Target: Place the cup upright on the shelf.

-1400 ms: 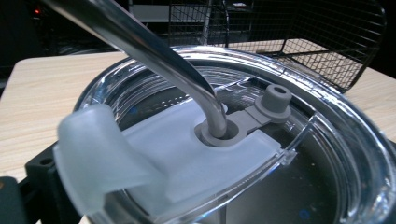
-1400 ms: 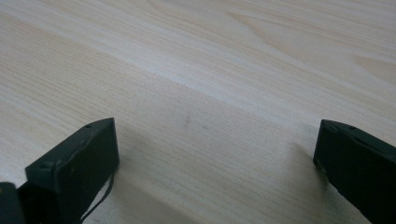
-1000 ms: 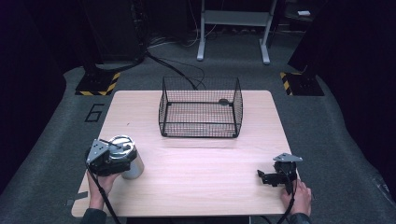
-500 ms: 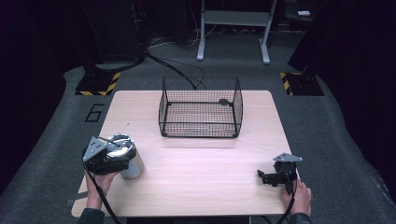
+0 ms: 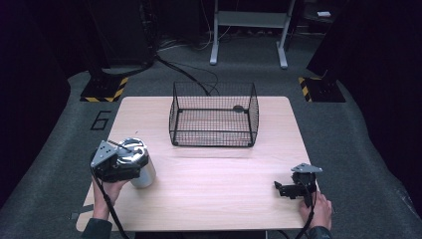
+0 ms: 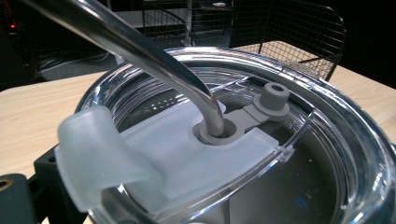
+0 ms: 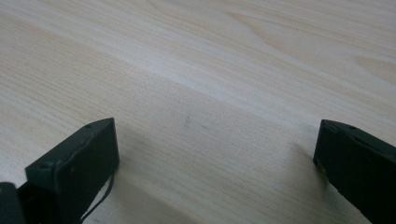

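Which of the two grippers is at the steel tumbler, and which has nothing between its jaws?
The left gripper is at the tumbler, close over its clear lid. The right gripper has open jaws over bare table.

left gripper [image 5: 130, 167] clamped, right gripper [image 5: 279, 187] fingers apart

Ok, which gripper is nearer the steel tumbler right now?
Left. The left gripper is right at the tumbler near the table's front left corner. The right gripper sits far across, at the front right, fingers spread over bare wood.
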`<state>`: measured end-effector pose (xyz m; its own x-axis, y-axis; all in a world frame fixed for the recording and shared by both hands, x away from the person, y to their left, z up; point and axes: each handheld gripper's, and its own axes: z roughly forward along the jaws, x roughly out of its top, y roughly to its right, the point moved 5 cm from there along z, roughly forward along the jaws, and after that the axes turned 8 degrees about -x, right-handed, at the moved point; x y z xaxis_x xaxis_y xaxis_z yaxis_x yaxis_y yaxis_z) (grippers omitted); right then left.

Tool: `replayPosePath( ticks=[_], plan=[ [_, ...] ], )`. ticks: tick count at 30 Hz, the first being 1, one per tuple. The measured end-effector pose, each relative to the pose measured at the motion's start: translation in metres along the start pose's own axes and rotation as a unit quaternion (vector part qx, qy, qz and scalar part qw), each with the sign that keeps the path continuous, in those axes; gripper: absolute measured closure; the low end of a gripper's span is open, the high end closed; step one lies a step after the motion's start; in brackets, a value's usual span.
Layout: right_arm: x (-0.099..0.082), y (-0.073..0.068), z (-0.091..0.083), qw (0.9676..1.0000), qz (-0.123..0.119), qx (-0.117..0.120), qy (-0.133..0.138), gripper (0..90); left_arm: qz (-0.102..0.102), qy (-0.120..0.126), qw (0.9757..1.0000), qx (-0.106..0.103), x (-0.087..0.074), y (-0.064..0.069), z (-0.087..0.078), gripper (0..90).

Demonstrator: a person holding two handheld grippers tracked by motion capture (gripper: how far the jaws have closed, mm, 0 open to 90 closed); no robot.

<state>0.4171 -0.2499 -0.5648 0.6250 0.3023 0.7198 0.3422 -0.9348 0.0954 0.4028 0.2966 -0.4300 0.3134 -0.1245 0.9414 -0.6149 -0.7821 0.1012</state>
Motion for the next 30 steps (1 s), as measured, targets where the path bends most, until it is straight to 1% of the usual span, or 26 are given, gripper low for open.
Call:
replayPosePath(
  ticks=[2,4,12,15,16,20,23,26,30],
  plan=[
    [0.000,0.000,0.000,1.0000,0.000,0.000,0.000,0.0,0.001,0.000,1.0000,-0.001,0.001,0.001,0.001,2.9],
    [0.000,0.000,0.000,1.0000,0.000,0.000,0.000,0.0,0.004,-0.002,1.0000,-0.007,0.003,0.003,0.004,2.9],
    [0.000,0.000,0.000,1.0000,0.000,0.000,0.000,0.0,0.011,-0.009,0.9997,-0.018,0.009,0.008,0.011,2.9],
    [0.000,0.000,0.000,1.0000,0.000,0.000,0.000,0.0,0.018,-0.010,0.9995,-0.024,0.013,0.011,0.016,2.9],
    [0.000,0.000,0.000,1.0000,0.000,0.000,0.000,0.0,0.023,-0.014,0.9993,-0.027,0.014,0.011,0.017,2.9],
    [0.000,0.000,0.000,1.0000,0.000,0.000,0.000,0.0,0.028,-0.016,0.9990,-0.032,0.018,0.014,0.022,2.9],
    [0.000,0.000,0.000,1.0000,0.000,0.000,0.000,0.0,0.037,-0.025,0.9984,-0.036,0.020,0.017,0.027,2.9],
    [0.000,0.000,0.000,1.0000,0.000,0.000,0.000,0.0,0.036,-0.025,0.9982,-0.041,0.021,0.019,0.029,2.9],
    [0.000,0.000,0.000,1.0000,0.000,0.000,0.000,0.0,0.041,-0.029,0.9977,-0.045,0.023,0.021,0.034,2.9]
  ],
)
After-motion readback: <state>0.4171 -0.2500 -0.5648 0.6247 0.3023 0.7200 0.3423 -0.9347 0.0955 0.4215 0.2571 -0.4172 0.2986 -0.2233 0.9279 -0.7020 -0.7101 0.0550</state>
